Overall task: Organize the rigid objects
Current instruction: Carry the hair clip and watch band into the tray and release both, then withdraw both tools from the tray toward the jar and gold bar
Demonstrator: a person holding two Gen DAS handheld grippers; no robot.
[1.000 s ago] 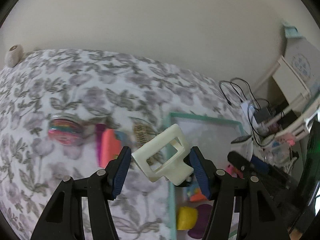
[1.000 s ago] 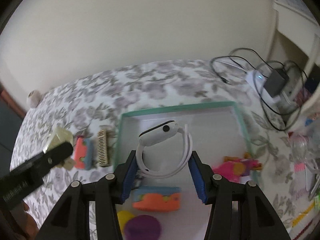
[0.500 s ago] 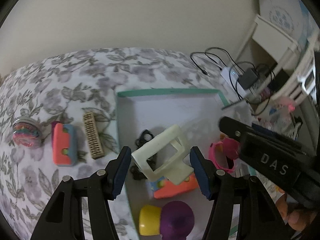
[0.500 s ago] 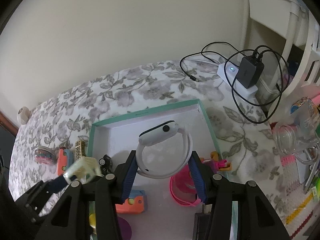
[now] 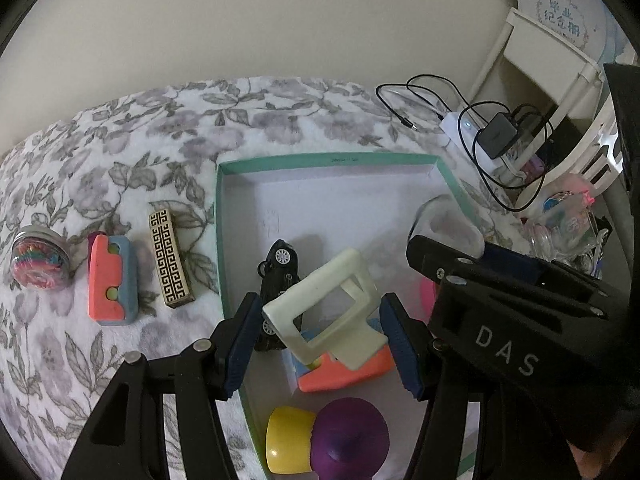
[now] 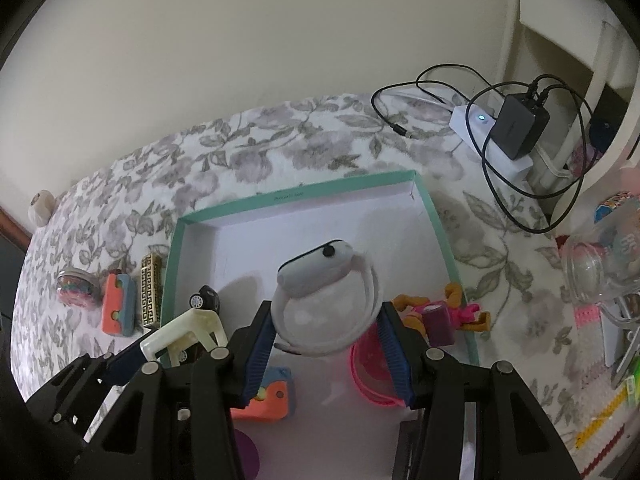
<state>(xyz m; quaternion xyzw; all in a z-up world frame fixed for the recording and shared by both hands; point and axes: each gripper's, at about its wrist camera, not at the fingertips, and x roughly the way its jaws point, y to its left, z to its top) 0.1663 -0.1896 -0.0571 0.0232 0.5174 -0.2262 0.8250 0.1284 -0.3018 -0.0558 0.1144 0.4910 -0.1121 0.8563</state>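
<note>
Left gripper [image 5: 320, 344] clamps cream frame [image 5: 326, 312] over tray [image 5: 328, 159]; stiff, light (hold outer edges). Right gripper [image 6: 326, 344] grips white watch [image 6: 320, 268] above tray centre; band springy, slippery.

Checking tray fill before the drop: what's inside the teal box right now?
Teal box holds a black toy car, an orange-blue block, a yellow-purple mushroom toy and a pink ring. The far half of the floor is bare. Both tools and their loads cover part of the near floor.
</note>
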